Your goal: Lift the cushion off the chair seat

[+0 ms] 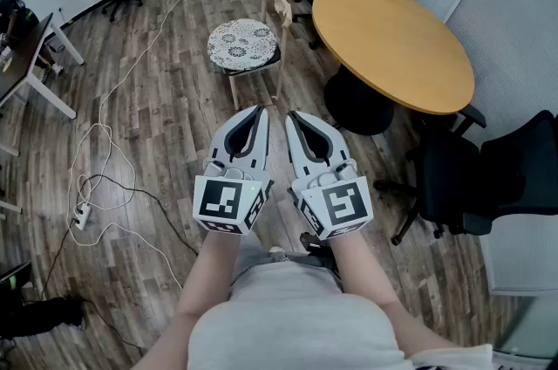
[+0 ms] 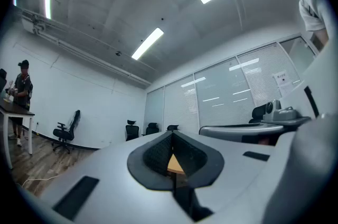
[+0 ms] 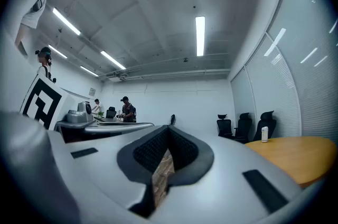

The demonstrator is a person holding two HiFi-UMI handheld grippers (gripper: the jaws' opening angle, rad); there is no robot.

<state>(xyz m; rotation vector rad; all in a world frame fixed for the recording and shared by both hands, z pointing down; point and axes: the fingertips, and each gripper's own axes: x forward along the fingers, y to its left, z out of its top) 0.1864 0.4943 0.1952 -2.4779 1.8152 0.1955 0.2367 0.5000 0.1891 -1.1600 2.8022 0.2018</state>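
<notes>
We had left gripper (image 1: 258, 110) and right gripper (image 1: 291, 114) both closed, empty, so needed them opened before pinching the cushion (image 1: 241, 44) rim.

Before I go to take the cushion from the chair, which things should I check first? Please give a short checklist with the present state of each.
1. The cushion lies flat on the seat of the chair: ok.
2. Nothing lies on top of the cushion: ok.
3. The jaws of the left gripper are open for a grasp: not ok, they are together and empty.
4. The jaws of the right gripper are open: not ok, they are together and empty.
5. The grippers are at the cushion: not ok, both are well short of it.
6. The floor towards the chair is free of the cables: looks ok, they lie off to the left.
</notes>
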